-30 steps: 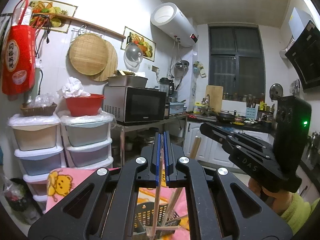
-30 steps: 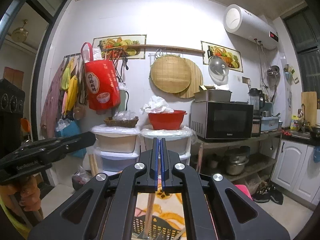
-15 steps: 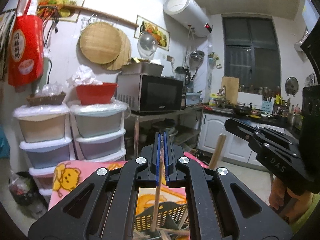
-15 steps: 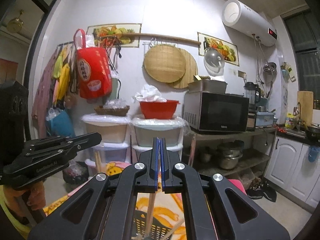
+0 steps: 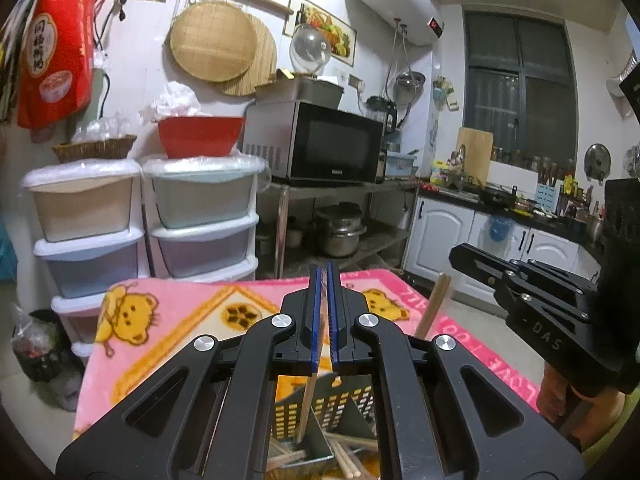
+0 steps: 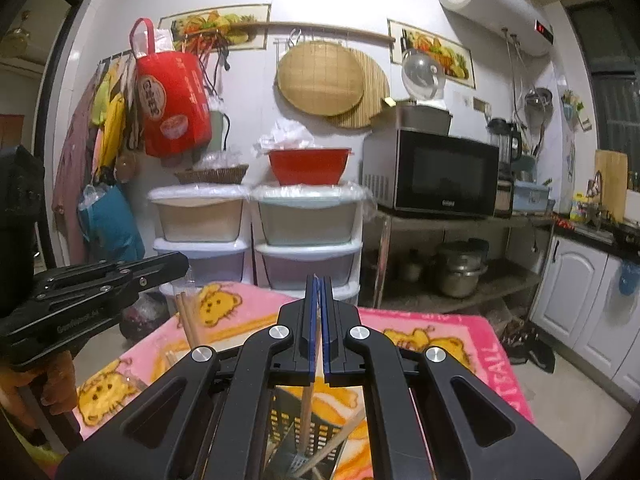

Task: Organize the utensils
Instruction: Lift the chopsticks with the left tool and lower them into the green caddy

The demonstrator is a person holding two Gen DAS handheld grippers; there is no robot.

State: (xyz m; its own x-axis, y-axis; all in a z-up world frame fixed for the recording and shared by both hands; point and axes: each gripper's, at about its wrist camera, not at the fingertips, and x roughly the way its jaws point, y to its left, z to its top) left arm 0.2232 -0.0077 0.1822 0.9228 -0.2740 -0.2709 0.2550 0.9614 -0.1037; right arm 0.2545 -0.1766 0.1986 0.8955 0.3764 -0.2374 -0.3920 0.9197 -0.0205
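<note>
My left gripper (image 5: 325, 274) is shut on wooden chopsticks (image 5: 306, 408) that hang down into a black slotted utensil basket (image 5: 354, 398) holding several more sticks. In the right wrist view the left gripper (image 6: 178, 262) is at the left, and its chopsticks (image 6: 189, 320) look like two side by side. My right gripper (image 6: 318, 280) is shut on a wooden chopstick (image 6: 306, 412) whose lower end reaches into the same basket (image 6: 280, 414). In the left wrist view the right gripper (image 5: 458, 251) is at the right, with its chopstick (image 5: 434, 308) below it.
The basket stands on a table covered by a pink bear-print blanket (image 5: 168, 320). Behind it are stacked plastic drawers (image 5: 200, 216), a microwave (image 5: 316, 144) on a metal rack, and white cabinets (image 5: 444, 236). A hand (image 6: 56, 384) holds the left gripper.
Both grippers have come down toward the table, each with its chopsticks still held. The pink blanket and the basket now fill more of both views.
</note>
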